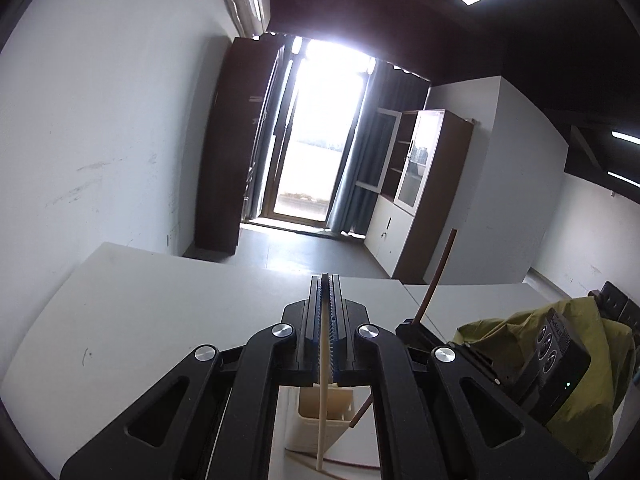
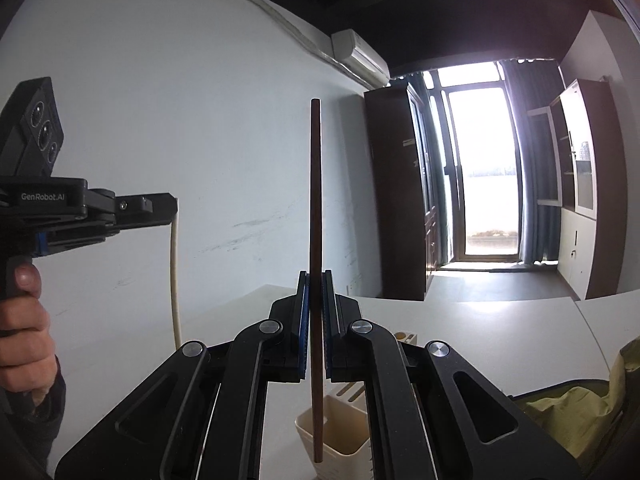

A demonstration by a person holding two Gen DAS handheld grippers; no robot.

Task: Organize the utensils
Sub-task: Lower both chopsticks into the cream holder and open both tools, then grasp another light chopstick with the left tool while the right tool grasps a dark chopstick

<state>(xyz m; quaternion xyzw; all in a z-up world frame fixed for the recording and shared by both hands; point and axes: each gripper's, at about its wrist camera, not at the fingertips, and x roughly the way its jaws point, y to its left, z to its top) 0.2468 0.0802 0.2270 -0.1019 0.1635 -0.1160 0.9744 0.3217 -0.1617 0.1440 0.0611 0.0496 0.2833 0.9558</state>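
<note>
Brown chopstick upright, pinched in right claw.

We see black tongs with blue ribbed pads, a dark brown chopstick, a cream chopstick, a cream holder, a white counter and an olive-yellow cloth.

Blown-out glass door backlights the dim, fisheye-warped room.
</note>
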